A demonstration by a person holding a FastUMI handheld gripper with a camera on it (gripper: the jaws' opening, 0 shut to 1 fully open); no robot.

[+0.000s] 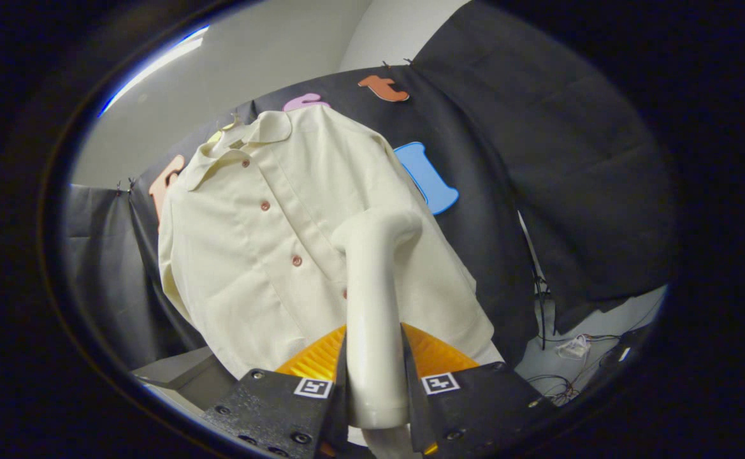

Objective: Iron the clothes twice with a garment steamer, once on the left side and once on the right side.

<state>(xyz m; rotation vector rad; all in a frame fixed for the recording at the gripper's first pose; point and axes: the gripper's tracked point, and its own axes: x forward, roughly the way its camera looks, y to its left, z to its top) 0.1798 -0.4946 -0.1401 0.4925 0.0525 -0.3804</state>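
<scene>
You are gripping the garment steamer with the gripper: both fingers are pressing its cream handle, which is rising between them to a bent head lying against the shirt. The cream button-up shirt (reddish buttons, collar up top) is hanging just beyond the fingers against the booth wall. No readable writing is showing.

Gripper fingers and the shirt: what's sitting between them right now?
In the gripper view, the gripper is shut on the garment steamer, whose handle rises between the fingers and whose head reaches the hanging shirt near its buttoned front. Nothing else intervenes.
</scene>
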